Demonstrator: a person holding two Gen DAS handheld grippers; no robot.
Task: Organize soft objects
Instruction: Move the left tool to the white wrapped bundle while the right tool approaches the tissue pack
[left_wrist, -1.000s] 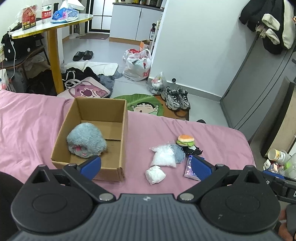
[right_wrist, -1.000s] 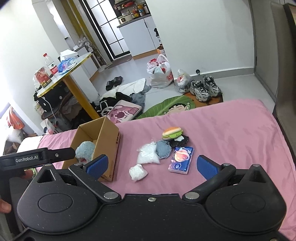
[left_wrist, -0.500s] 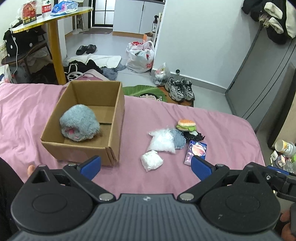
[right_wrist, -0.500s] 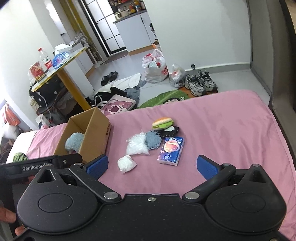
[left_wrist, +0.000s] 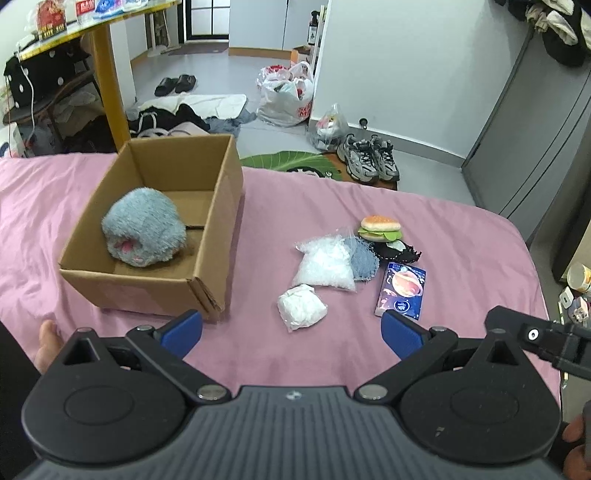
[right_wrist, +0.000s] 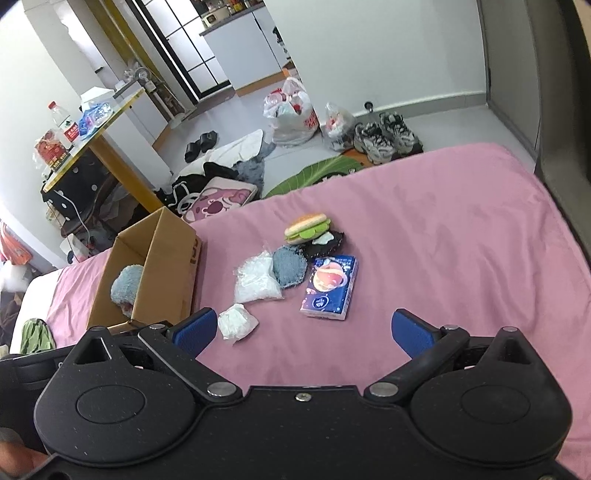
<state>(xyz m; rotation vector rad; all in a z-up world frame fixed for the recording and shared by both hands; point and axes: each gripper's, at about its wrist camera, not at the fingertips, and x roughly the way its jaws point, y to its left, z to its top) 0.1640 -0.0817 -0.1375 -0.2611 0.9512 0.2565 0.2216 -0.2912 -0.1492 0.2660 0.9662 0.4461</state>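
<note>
Hovering both tools over the pink bedspread (left_wrist: 424, 221), nothing in either. My left gripper (left_wrist: 291, 332) has its blue pads spread wide across the bottom of its frame; my right gripper (right_wrist: 301, 328) is equally wide and empty.

Cardboard box (left_wrist: 218, 206) sits left of centre in the left view, open top, with a grey plush toy (left_wrist: 144, 230) already inside against the near-left wall. I judge sorting has only just begun.

Still loose on the sheet, centre to right of centre in the left view:
- white crumpled wad (left_wrist: 302, 312), nearest the left pads, lying apart from the rest
- clear bag of white filling (left_wrist: 327, 264), touching a blue-grey fuzzy pad (left_wrist: 362, 256)
- burger toy (left_wrist: 380, 229) resting on a black cloth piece (left_wrist: 399, 253)
- tissue pack (left_wrist: 404, 291), just ahead of the left tool's right-hand pad

Risks as I see them:
- The bag, fuzzy pad and black piece overlap; a careless pinch there may drag two things at once.
- The clear bag looks slippery and slack; a shallow grip may slide off or catch only film.
- The wad may squash flat and slip out mid-carry.
- The box stands on soft bedding; bumping its near wall could shove or tip it.
- The two tools crowd each other low in both frames; converging on one item could make them collide.
</note>
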